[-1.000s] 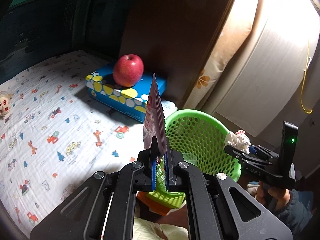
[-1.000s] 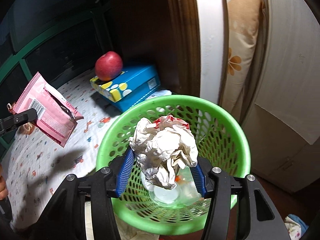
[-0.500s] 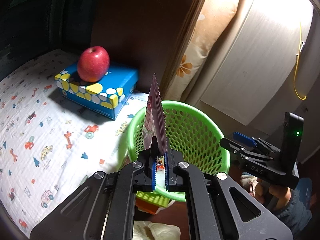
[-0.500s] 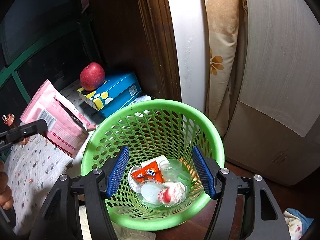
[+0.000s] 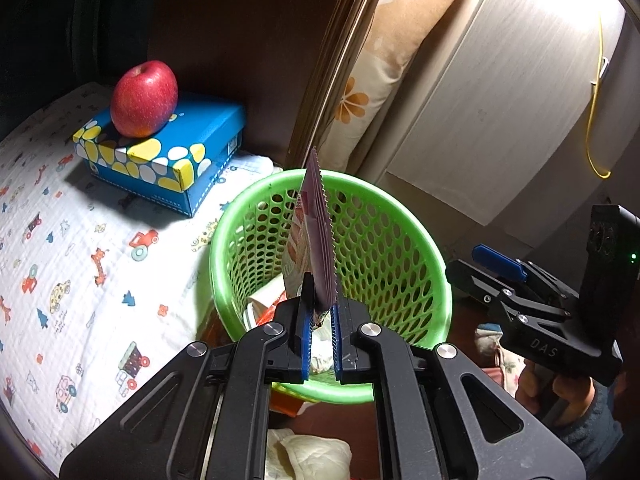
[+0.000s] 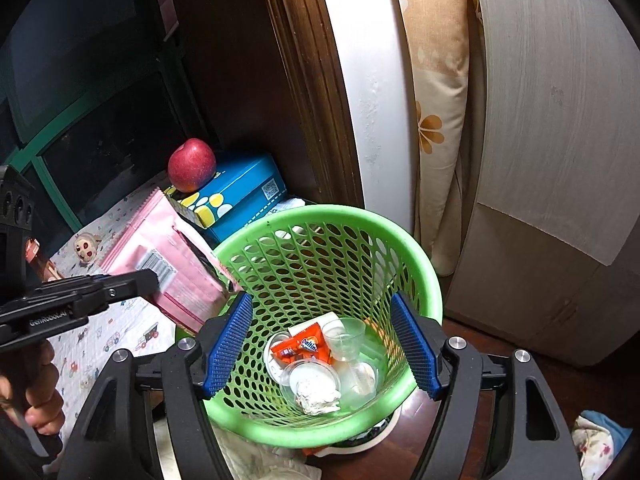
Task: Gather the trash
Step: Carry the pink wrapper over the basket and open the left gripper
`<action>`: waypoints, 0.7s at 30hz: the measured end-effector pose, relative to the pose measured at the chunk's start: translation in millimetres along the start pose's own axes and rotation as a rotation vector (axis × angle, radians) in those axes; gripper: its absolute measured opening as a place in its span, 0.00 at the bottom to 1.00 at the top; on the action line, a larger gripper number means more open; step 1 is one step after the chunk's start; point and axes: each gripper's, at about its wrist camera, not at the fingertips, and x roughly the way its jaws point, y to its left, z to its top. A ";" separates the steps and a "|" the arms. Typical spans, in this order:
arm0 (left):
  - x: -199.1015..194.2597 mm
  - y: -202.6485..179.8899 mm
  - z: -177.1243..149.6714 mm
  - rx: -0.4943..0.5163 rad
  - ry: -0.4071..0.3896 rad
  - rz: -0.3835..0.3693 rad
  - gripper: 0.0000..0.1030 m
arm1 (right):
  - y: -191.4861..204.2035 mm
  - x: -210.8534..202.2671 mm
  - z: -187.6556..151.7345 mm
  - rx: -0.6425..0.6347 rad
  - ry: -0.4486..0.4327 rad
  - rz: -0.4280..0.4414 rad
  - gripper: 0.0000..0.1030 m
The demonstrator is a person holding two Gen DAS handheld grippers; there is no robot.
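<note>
Harsh glare upper right, dark left corners, fisheye-bent edges

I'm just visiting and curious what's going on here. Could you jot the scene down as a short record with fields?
Job: collecting trash
Bin: green basket beside the bed
In the bin: crumpled paper, clear cups, orange wrapper
Left claw: shut on a pink packet, held upright at the bin's rim
Right claw: open, empty, above the bin; its jaws have just been opening
Not trash: apple on a blue box on the bed
</note>
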 end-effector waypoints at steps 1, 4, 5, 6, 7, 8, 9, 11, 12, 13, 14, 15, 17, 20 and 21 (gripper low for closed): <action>1.0 0.5 -0.3 -0.005 0.005 -0.007 0.07 | -0.2 -0.6 -0.2 0.001 0.000 0.002 0.67; 3.4 1.9 -1.5 -0.017 0.015 -0.016 0.10 | 0.0 -1.3 -0.7 0.005 0.002 0.007 0.67; 3.8 1.9 -2.3 -0.018 0.017 -0.016 0.12 | 0.4 -0.9 -0.8 0.005 0.003 0.008 0.67; 3.8 2.4 -2.7 -0.018 0.018 -0.015 0.12 | 0.8 -1.1 -1.1 0.004 0.003 0.008 0.67; 3.5 2.8 -3.3 -0.018 0.018 -0.014 0.12 | 0.9 -1.3 -1.2 0.004 0.002 0.007 0.67; 3.4 3.5 -3.9 -0.020 0.019 -0.015 0.12 | 1.1 -1.5 -1.3 0.006 0.003 0.009 0.67; 3.5 4.3 -4.3 -0.022 0.021 -0.016 0.12 | 1.3 -1.4 -1.7 0.007 0.003 0.009 0.67; 3.5 5.9 -4.2 -0.025 0.023 -0.006 0.12 | 2.3 -2.4 -2.4 0.005 0.002 0.008 0.67; 3.0 6.7 -4.6 -0.025 0.022 -0.003 0.12 | 2.8 -2.6 -2.9 0.006 0.002 0.008 0.67; 2.2 7.6 -5.0 -0.026 0.021 0.000 0.12 | 3.4 -3.1 -3.5 0.005 0.001 0.009 0.67; 1.4 8.6 -5.3 -0.027 0.022 0.004 0.12 | 3.5 -3.1 -3.7 0.005 0.001 0.008 0.67; 0.6 10.0 -5.4 -0.029 0.022 0.008 0.12 | 3.3 -2.7 -3.6 0.005 0.001 0.008 0.67; -1.5 13.7 -6.5 -0.039 0.023 0.015 0.20 | 4.4 -2.8 -4.4 0.005 0.003 0.012 0.67; -11.1 19.7 -10.1 -0.045 -0.006 0.056 0.48 | 9.5 -4.2 -6.8 0.002 0.004 0.018 0.67; -14.4 21.4 -11.3 -0.042 -0.013 0.064 0.48 | 10.6 -4.4 -7.6 0.002 0.004 0.020 0.67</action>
